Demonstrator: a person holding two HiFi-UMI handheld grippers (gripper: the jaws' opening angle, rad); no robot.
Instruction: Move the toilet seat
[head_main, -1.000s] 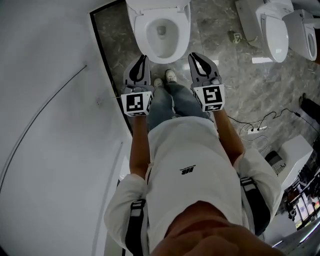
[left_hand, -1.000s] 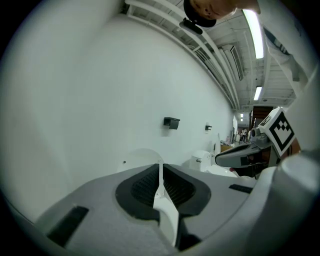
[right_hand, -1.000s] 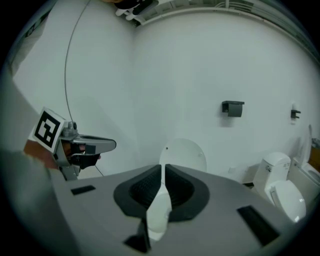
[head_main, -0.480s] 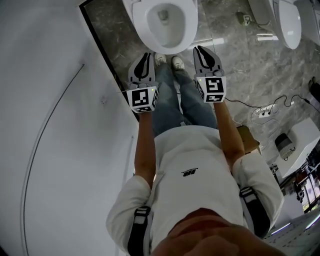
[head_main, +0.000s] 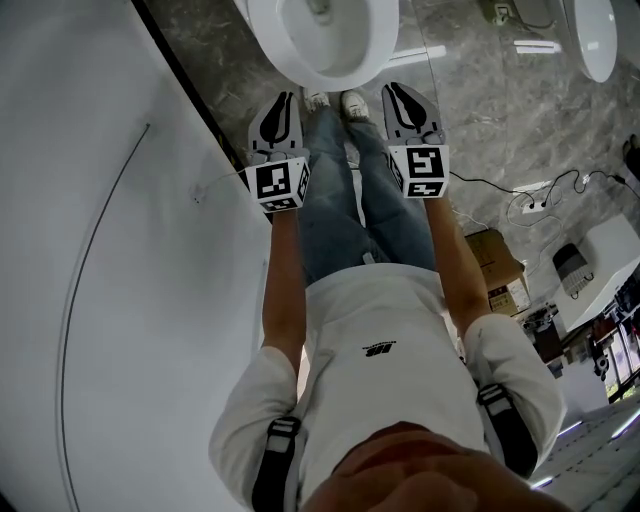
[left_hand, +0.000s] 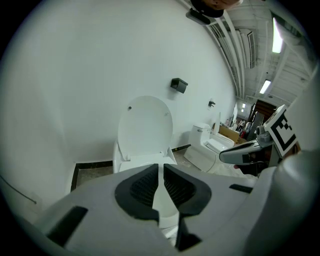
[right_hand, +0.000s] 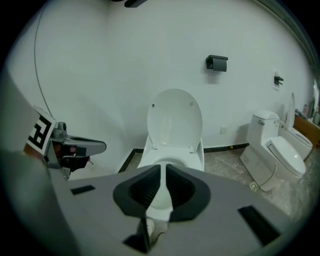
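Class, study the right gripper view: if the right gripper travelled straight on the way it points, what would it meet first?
Most likely the front rim of the toilet bowl, straight ahead of the shut right gripper; depth is hard to judge.

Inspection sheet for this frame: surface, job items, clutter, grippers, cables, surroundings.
Surface: grey marbled floor, dark border along the wall.
Job's things: toilet, bowl open; its lid raised against the wall.
Clutter: cardboard box on the floor at right.
Grippers: left gripper and right gripper both shut, empty, short of the toilet.
Cables: power strip with cables on the floor at right.
Surroundings: white wall at left; second toilet further right.
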